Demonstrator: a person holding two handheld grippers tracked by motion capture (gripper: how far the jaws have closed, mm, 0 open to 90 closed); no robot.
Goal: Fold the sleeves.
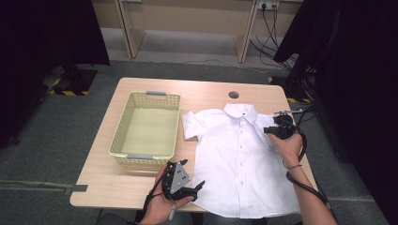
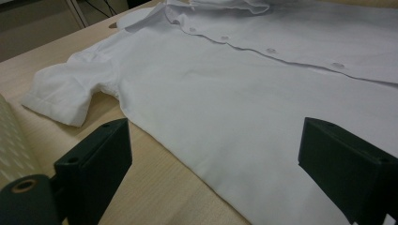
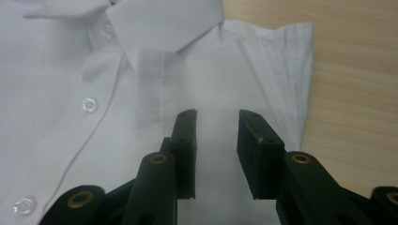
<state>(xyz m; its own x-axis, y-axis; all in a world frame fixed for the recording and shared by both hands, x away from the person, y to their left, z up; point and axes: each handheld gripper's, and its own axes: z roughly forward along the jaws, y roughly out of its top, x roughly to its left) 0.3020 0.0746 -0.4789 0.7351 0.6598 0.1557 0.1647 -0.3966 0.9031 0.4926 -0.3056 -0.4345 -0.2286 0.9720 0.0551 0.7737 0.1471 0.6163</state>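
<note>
Surface [image 1: 141, 185]: light wood, carrying all items. A round cable hole sits at its far edge.

Shirt [image 1: 241, 159]: white, short-sleeved, buttoned, laid flat face up on the right half of the surface. Its long axis runs from the collar at the far side to the hem at the near edge, where the hem reaches or slightly overhangs the surface. The left sleeve lies spread toward the basket; the right sleeve appears folded in over the shoulder.

Basket [image 1: 123, 136]: pale yellow, perforated, just left of the shirt, nothing inside.

Right tongs [image 1: 277, 125]: over the shirt's right shoulder, beside the collar. Jaws released, a narrow gap between them, no cloth caught; fabric lies directly below and ahead. These tongs are the nearer to the folded sleeve and collar.

Left tongs [image 1: 197, 188]: at the near edge, by the shirt's lower left side seam. Jaws wide apart, nothing between them; the seam lies just ahead.

Judgement: the next move turns on each tongs closing on its own side of the shirt.

Hard to make out: whether the right tongs' tips touch the fabric; the hem's near corner is cut off behind the right forearm.
</note>
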